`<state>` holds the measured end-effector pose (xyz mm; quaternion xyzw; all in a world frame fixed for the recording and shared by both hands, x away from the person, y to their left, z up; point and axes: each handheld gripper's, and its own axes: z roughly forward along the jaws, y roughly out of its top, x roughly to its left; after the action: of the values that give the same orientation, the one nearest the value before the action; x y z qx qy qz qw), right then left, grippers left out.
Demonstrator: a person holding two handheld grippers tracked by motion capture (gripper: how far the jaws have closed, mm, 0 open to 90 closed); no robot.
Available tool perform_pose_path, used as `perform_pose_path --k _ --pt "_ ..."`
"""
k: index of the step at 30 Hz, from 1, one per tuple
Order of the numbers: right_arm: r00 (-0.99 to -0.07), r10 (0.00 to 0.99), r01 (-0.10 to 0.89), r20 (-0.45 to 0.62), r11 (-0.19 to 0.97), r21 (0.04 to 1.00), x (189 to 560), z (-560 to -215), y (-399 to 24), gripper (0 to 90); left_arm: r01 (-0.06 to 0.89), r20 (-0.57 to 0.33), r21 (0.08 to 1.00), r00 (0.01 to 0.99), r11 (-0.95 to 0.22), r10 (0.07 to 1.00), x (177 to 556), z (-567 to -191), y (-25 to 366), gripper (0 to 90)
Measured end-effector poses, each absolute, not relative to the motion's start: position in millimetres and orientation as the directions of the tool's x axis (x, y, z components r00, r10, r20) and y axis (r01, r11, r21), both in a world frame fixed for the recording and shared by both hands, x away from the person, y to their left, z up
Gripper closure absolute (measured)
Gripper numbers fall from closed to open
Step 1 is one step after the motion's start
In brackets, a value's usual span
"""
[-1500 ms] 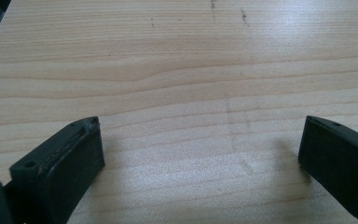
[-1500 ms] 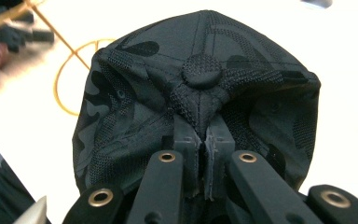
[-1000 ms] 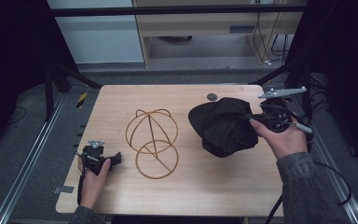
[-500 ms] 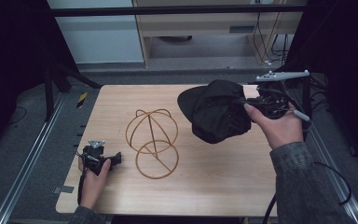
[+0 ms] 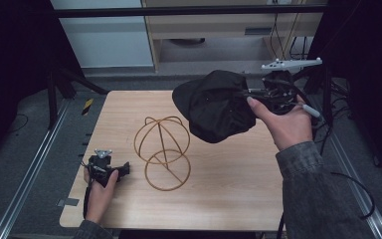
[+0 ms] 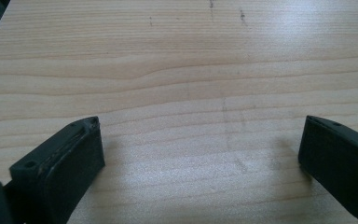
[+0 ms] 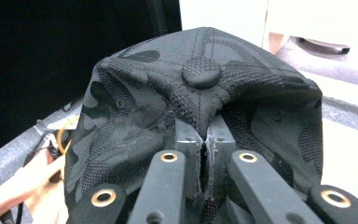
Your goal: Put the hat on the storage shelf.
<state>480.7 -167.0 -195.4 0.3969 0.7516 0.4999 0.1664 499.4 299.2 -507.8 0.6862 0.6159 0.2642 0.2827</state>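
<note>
The right gripper (image 5: 252, 97) is holding a black camouflage-patterned fabric cap (image 5: 218, 105) in the air above the far right part of the light wooden table (image 5: 229, 199). In the right gripper view its jaws are pressing together on a pinch of the cap's cloth just below the round top button (image 7: 201, 72), and the cap is hanging off the table surface, to the right of and slightly beyond the golden wire stand made of a dome of hoops over a ring base (image 5: 162, 152). The stand is sitting near the middle of the table, apart from the cap, with bare wood lying open on its right and along the near edge. The left gripper (image 5: 110, 170) is resting low at the near left corner, close to the table's left edge and just left of the stand's ring base. In the left gripper view its jaws are standing wide apart over bare wood, gripping nothing.
</note>
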Motion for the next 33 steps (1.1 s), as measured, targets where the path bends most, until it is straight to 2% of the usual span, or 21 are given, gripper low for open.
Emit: perform_pose_path --k 13,33 --pt "-0.685 0.715 0.403 0.141 0.211 0.890 485.7 -187.1 -126.7 86.8 0.696 0.014 0.714 0.101 -0.081 0.995 499.5 -507.8 299.0 0.0" --pt "-0.734 0.664 0.394 0.142 0.247 0.885 482.6 -186.4 -97.2 86.7 0.694 0.012 0.715 0.097 -0.076 0.995 499.7 -507.9 298.7 0.0"
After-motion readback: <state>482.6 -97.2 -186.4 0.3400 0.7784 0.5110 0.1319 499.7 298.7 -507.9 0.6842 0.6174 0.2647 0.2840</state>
